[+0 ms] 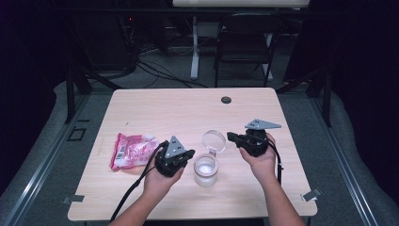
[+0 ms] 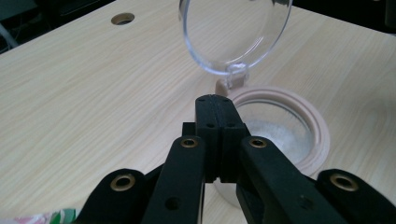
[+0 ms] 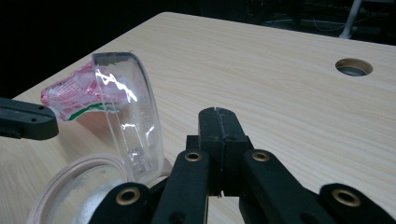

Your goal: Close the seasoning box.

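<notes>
Left hand-held gripper (image 1: 188, 154), jaws together and empty, sits just beside the jar (image 1: 206, 170); right hand-held gripper (image 1: 231, 136), jaws likewise together and empty, points at the raised hinged lid (image 1: 214, 140). The jar stands open near the counter's (image 1: 188, 108) front edge, white contents inside, with a pink packet (image 1: 130, 149) toward the left edge. To fill it well, steady the jar's rim and fetch the packet without knocking the lid.

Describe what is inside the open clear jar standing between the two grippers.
The jar holds a shallow layer of white grainy stuff at its bottom. Its hinged lid stands open above. The left gripper, jaws shut, covers the jar's near part.
</notes>
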### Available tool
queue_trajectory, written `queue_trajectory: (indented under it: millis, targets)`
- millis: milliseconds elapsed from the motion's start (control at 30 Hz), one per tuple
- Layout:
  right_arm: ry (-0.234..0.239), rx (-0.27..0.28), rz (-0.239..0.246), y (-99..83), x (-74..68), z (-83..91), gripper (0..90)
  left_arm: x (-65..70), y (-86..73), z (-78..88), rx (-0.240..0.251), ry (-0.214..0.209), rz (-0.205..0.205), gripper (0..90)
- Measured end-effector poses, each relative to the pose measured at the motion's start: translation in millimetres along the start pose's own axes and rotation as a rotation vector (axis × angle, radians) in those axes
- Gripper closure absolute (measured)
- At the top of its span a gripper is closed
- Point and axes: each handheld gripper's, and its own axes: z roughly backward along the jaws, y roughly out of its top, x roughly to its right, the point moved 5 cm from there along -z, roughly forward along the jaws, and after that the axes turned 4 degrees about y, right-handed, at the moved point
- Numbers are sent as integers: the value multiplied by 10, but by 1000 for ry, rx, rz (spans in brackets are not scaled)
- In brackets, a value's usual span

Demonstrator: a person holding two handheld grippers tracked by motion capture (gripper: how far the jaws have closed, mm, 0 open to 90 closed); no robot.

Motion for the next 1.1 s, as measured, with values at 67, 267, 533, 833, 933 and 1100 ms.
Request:
queue_trajectory:
  millis: [67, 267, 533, 833, 933, 1100]
  targets:
    - [5, -8, 8, -2, -18, -6, 900, 20, 47, -15, -2, -4, -10, 900]
    - [23, -13, 20, 1, -75, -19, 900, 54, 177, -40, 0, -8, -23, 900]
    - [34, -9, 25, 11, -123, -30, 900, 78, 341, -65, 8, -13, -40, 900]
    - [39, -8, 31, 13, -144, -29, 900, 101, 449, -109, 12, -11, -50, 900]
    - [45, -9, 34, 13, -157, -35, 900, 103, 476, -117, 8, -8, -60, 900]
    - [53, -15, 44, 11, -194, -47, 900, 107, 482, -105, 11, -4, -62, 900]
